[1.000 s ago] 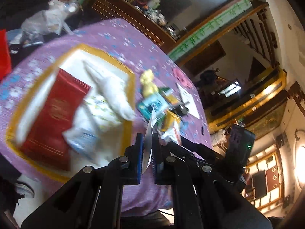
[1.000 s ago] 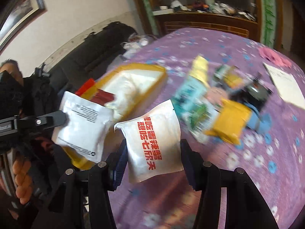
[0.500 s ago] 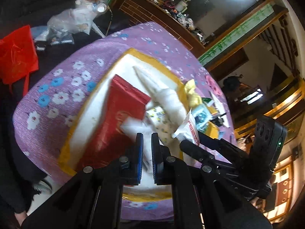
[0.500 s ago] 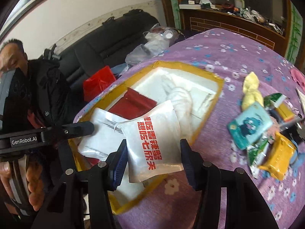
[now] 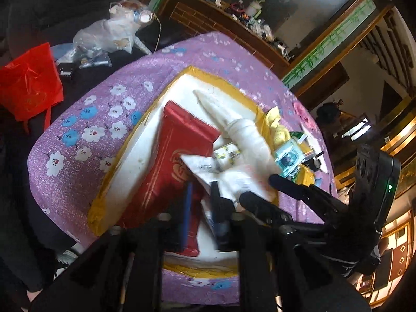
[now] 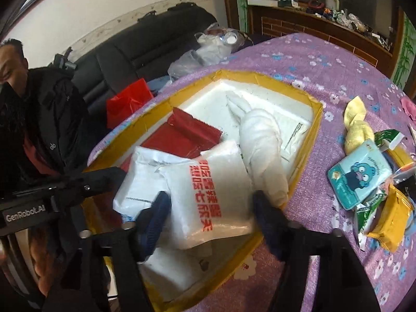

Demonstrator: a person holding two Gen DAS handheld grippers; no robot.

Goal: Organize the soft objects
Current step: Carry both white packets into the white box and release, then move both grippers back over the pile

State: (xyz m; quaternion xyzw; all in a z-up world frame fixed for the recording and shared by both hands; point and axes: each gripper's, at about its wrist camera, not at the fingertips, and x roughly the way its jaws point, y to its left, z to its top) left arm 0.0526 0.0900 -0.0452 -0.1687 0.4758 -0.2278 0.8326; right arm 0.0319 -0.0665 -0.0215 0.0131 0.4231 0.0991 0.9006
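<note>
on the purple flowered tablecloth we hover over the yellow-rimmed tray. our right gripper is opening around the white red-lettered packet, seemingly released; our left gripper is opening, the plain white packet just beyond.

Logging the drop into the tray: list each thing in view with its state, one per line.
left gripper: jaws opening, nothing pinched
right gripper: jaws opening, white pouch between them
white pouch with red print: over the tray, atop the other white pouch
yellow-rimmed tray: part filled
red packet: flat in tray
white rolled cloth: in tray
teal packet: outside tray
</note>
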